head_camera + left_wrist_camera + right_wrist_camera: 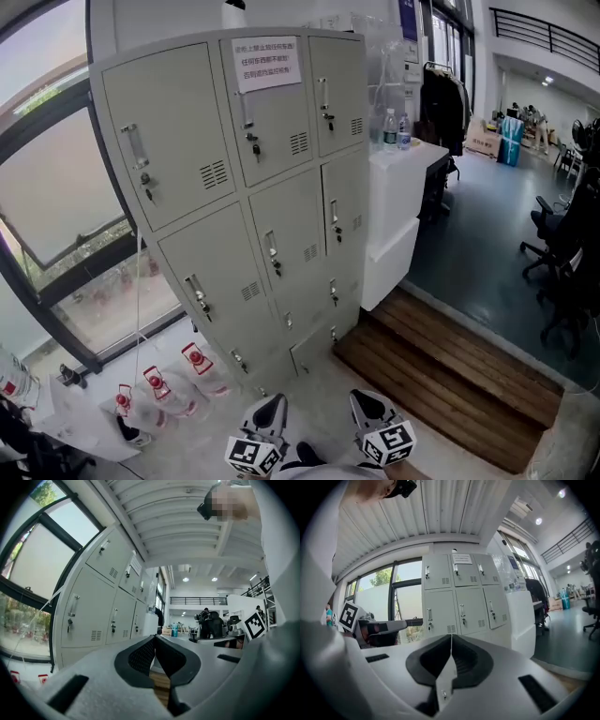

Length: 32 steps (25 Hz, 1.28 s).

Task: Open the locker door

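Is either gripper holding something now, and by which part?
Nothing is held. The left gripper and the right gripper are both shut on nothing, apart from the locker.

Head view steeply down, both gripper views low, all facing lockers [272, 211]

Bare floor [319, 384] gives clear passage straight up to the locker bank [253, 187]; its door fronts are unobstructed. Left approach: water jugs [173, 389] crowd the floor near the window [56, 216]. Right side: a white cabinet [394, 216] touches the locker bank, with a wooden platform [450, 366] at its foot. Office chairs [562, 253] stand well apart, at the far right.
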{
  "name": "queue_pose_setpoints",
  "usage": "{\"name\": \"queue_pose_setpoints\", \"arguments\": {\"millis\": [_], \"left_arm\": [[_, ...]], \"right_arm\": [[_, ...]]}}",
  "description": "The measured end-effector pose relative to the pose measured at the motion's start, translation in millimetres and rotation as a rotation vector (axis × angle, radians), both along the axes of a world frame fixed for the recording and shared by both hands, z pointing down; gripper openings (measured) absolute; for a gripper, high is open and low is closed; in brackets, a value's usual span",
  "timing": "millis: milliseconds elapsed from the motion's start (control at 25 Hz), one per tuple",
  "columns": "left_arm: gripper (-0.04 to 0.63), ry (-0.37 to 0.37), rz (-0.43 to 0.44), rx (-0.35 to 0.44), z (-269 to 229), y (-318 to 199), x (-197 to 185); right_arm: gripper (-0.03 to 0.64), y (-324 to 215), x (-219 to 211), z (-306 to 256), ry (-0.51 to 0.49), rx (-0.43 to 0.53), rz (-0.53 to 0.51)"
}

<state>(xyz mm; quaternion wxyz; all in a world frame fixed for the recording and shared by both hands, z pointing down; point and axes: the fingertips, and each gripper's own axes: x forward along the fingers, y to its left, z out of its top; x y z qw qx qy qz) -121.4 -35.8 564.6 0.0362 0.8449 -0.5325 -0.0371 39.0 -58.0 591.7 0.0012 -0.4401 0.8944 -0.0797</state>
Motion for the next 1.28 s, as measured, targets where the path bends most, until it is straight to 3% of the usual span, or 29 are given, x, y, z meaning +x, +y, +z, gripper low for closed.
{"name": "queue_pose_setpoints", "arguments": {"millis": [240, 560, 920, 1280], "left_arm": [[0.009, -0.012, -0.015, -0.005, -9.3, -103.9, -71.2], [0.009, -0.003, -0.09, -0.035, -4.6, -173.9, -107.6], [0.009, 0.02, -0.16, -0.042, -8.6, -218.3, -103.5], [0.009, 0.033, -0.208, -0.044, -6.8, -223.1, -103.1]], "right_arm": [[0.014, -112.0, -79.7, -32.6, -0.023, 0.042, -0.011], [0.015, -194.4, -109.9, -32.1, -0.014, 0.018, -0.057], [0.015, -273.7, -121.9, -50.8, 0.046, -0.009, -0.186], [0.015, -340.9, -142.1, -133.1, 0.028, 0.084, -0.309]]}}
